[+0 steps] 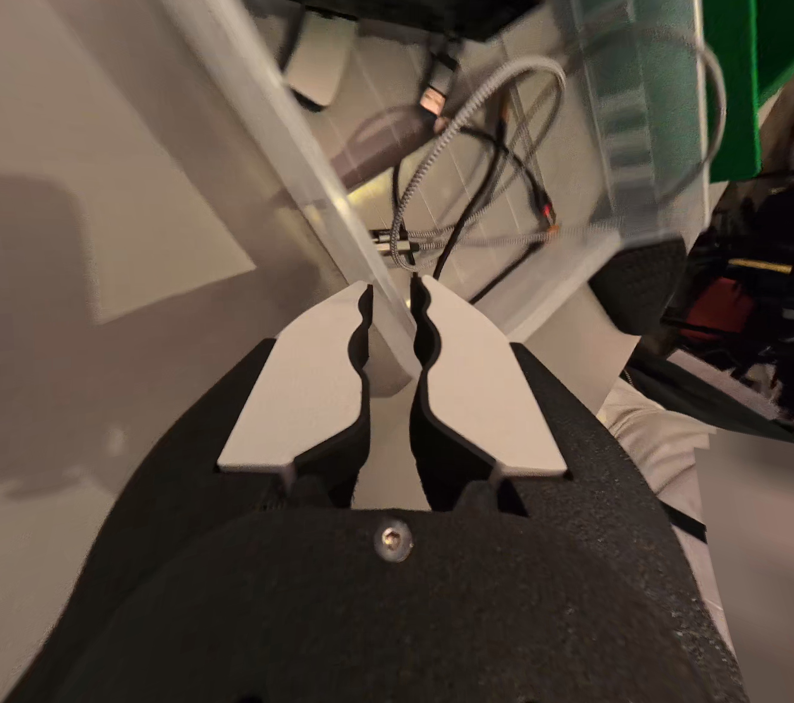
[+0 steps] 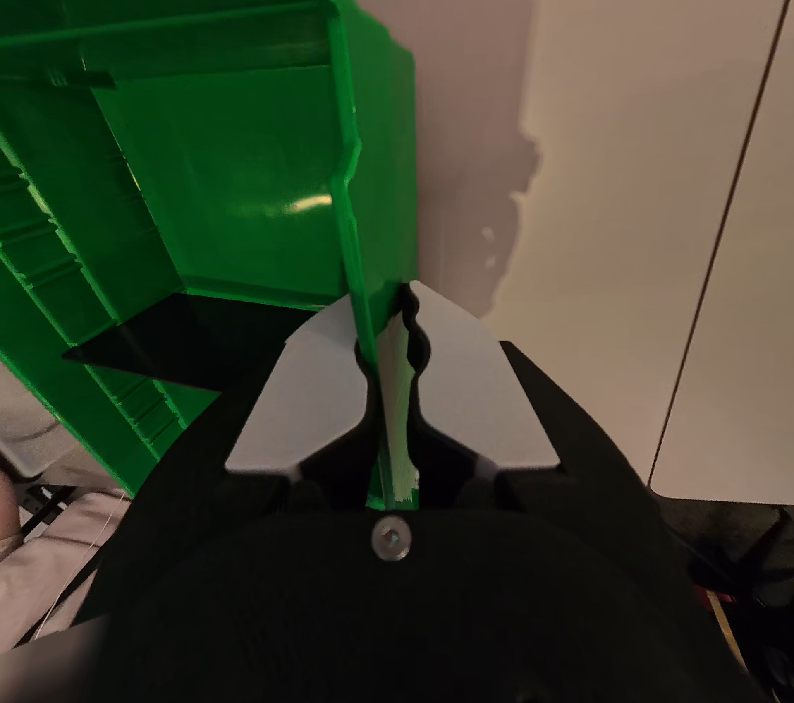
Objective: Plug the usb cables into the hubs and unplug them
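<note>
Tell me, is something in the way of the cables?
Yes. The left hand-held gripper is shut on the rim of the clear plastic bin, whose wall stands between it and the grey braided cable and thin black cable inside.

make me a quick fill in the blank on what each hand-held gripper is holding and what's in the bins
1. The left hand-held gripper grips the rim of a ____ plastic bin.
2. The right hand-held gripper is closed on the wall of a ____ bin.
3. The cables lie inside the ____ bin.
4. The green bin's inside looks ____.

Missing words: clear; green; clear; empty
</note>
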A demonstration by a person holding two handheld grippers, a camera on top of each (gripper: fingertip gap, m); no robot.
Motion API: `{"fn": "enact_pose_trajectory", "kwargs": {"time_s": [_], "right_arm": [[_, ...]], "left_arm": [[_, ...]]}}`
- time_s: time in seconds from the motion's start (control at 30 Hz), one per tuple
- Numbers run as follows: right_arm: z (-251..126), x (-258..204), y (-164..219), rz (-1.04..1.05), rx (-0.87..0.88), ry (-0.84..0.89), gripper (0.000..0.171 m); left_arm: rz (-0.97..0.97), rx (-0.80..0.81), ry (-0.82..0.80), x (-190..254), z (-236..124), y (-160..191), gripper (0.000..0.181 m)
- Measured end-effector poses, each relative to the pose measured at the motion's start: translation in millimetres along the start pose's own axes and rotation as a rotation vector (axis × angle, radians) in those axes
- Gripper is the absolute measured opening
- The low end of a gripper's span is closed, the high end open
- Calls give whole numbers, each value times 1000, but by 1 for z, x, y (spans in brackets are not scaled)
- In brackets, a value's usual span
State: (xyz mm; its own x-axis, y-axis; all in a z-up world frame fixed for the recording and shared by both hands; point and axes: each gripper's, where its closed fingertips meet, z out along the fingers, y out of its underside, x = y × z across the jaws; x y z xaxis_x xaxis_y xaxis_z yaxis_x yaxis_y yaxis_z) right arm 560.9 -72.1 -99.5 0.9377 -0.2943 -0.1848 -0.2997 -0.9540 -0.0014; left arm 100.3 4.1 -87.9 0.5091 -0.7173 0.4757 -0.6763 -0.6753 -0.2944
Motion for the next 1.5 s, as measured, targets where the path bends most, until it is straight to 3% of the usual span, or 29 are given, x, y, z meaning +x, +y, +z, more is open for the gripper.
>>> {"fn": "enact_pose_trajectory", "kwargs": {"time_s": [0.13, 0.3, 0.57, 0.73, 0.87, 1.07, 1.5], "right_arm": [[3, -2, -6, 6, 10, 25, 9], [9, 0, -21, 73, 52, 25, 9], [32, -34, -38, 67, 50, -18, 10], [35, -49, -46, 54, 45, 12, 9], [34, -41, -52, 99, 58, 31, 9], [33, -34, -57, -22, 48, 134, 10], [28, -8, -49, -40, 110, 121, 8]], "left_arm": [[-191, 78, 23, -65, -47, 20, 14], [-348, 188, -134, -148, -114, 75, 16], [-695, 459, -146, -216, -190, 168, 18], [-703, 445, -247, -223, -209, 212, 13], [-695, 464, -227, -221, -211, 218, 13], [-689, 518, -200, -219, -212, 225, 14], [-722, 551, -276, -223, -229, 264, 12]]}}
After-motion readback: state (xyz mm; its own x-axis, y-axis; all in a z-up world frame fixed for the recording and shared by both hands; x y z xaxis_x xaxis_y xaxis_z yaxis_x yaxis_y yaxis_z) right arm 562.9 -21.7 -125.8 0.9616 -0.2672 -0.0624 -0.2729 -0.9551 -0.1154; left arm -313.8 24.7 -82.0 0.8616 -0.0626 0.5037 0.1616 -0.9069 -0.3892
